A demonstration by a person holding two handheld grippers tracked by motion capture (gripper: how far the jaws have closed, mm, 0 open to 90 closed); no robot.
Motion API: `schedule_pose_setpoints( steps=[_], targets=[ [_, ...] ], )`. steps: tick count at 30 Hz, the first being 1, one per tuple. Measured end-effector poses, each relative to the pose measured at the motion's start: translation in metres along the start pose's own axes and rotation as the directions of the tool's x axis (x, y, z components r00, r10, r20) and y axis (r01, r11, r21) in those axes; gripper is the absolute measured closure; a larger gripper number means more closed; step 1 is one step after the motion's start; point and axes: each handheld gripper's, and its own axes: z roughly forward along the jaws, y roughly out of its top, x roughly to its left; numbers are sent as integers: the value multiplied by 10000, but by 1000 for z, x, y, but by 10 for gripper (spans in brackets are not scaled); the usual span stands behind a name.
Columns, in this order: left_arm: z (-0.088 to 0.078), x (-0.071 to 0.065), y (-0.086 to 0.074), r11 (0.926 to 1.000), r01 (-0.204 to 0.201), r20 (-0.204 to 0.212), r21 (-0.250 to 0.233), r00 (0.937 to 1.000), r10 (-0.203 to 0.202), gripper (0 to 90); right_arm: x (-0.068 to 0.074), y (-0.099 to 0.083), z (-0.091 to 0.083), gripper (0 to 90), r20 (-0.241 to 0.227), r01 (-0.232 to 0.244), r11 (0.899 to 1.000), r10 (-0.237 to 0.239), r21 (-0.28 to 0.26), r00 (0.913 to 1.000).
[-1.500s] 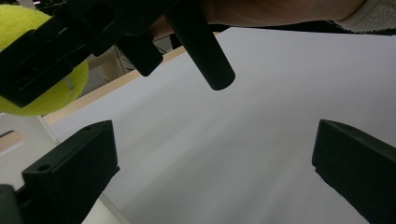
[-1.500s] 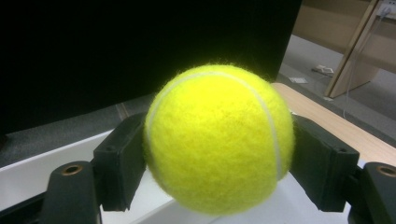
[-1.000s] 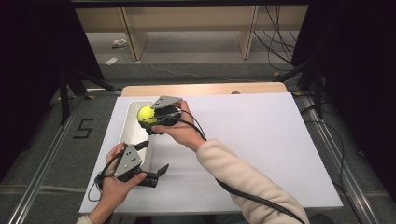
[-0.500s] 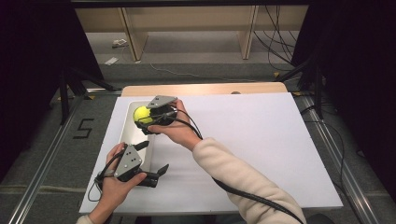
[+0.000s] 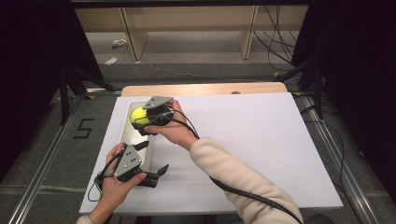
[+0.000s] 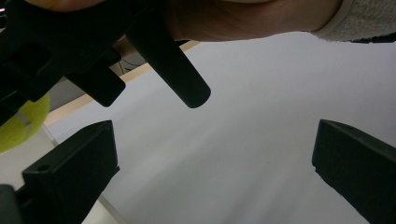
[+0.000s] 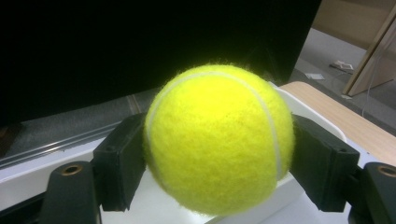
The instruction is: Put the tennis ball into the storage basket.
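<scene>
White sheeting (image 5: 252, 140) covers the table, with a strip of bare wood showing along its far edge and dark floor and wooden shelving beyond. At the right gripper (image 5: 148, 120) the two black jaws are clamped on either side of a yellow tennis ball (image 7: 218, 140), which sits squarely between them and is held above a white tray (image 5: 126, 128) at the left part of the sheeting; in the right gripper view the tray's pale rim curves behind and under the ball. That gripper's grey three-cornered plate faces up, and the person's right hand and cream sleeve reach across from the near right. Nearer the person, the left gripper (image 5: 156, 172) has its jaws spread wide with nothing between them, hovering over the sheeting just beside the tray's near end.
</scene>
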Motion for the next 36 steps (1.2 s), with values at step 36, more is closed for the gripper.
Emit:
schedule_pose_setpoints(
  steps=[36],
  targets=[
    [0, 0, 0, 10000, -4, -1, -10, 10000, 4, 0, -1, 1, 16, 260, -151, -62, 9998, 64, 170, 9999]
  ],
)
